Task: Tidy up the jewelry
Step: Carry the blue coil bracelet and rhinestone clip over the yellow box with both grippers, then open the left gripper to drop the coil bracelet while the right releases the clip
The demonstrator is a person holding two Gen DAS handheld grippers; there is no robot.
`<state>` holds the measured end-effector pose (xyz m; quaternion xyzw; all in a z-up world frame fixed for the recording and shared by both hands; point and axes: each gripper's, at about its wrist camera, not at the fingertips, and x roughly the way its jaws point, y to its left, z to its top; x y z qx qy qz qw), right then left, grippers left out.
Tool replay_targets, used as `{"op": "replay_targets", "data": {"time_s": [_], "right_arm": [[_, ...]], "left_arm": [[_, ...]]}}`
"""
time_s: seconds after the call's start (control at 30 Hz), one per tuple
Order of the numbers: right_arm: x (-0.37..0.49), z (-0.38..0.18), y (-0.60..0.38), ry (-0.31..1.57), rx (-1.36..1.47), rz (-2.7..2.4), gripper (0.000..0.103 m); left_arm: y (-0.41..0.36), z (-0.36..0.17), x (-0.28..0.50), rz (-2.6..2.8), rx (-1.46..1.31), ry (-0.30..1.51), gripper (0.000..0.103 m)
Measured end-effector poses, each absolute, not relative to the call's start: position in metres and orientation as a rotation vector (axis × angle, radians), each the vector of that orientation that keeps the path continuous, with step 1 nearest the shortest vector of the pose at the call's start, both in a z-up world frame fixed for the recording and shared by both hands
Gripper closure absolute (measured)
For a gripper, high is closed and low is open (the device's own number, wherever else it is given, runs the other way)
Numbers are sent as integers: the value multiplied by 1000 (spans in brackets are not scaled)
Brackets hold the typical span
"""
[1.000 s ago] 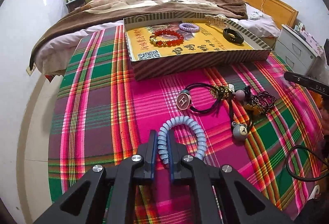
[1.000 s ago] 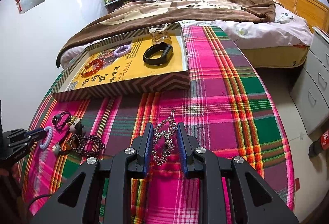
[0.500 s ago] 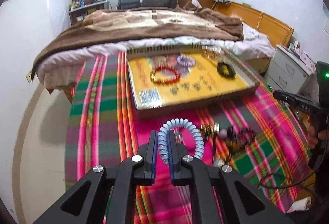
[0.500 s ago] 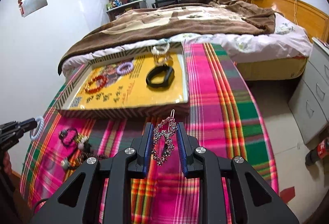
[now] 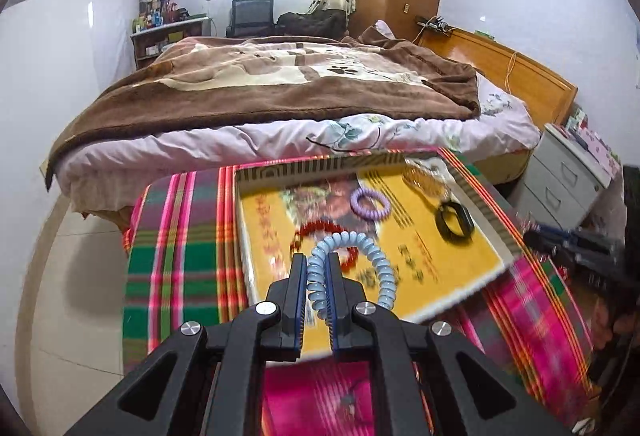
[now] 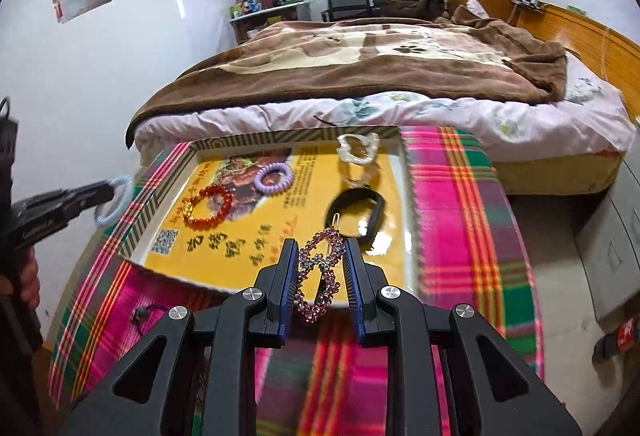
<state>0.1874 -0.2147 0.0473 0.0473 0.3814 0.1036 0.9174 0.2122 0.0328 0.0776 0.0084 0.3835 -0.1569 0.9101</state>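
My left gripper [image 5: 317, 263] is shut on a pale blue spiral hair tie [image 5: 376, 260], held in the air above the near edge of the yellow tray [image 5: 460, 268]. My right gripper [image 6: 320, 250] is shut on a pink rhinestone hair clip [image 6: 320, 272], held over the near part of the same tray [image 6: 248, 236]. In the tray lie a red bead bracelet [image 6: 210, 206], a purple spiral tie [image 6: 272, 176], a black band [image 6: 356, 208] and a clear hair claw [image 6: 358, 152]. In the right wrist view the left gripper [image 6: 105, 191] with its blue tie [image 6: 114, 200] shows at the left edge.
The tray rests on a plaid pink and green cloth [image 6: 460, 220] over a table. A bed with a brown blanket [image 5: 280, 84] stands just beyond it. A grey drawer unit [image 5: 568, 176] is at the right. A dark piece of jewelry [image 6: 142, 314] lies on the cloth near the tray.
Both grippers have risen and moved forward from the cloth to the tray, each still holding its item. The loose jewelry pile has dropped out of the left wrist view.
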Motion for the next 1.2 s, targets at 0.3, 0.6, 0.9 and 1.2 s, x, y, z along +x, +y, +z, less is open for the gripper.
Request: {"op": "replay_targets", "data": {"time_s": [0.3, 0.6, 0.9, 1.2], "right_arm": [[243, 21, -182, 859, 69, 256, 79], [274, 1, -160, 916, 19, 281, 79], [286, -12, -150, 952, -11, 279, 79], [292, -18, -150, 969, -7, 264, 79]], "left_arm": [[29, 54, 293, -295, -38, 848, 94], [17, 16, 348, -270, -54, 948, 94], [16, -9, 369, -222, -73, 1002, 94], [17, -15, 375, -216, -85, 1022, 94]]}}
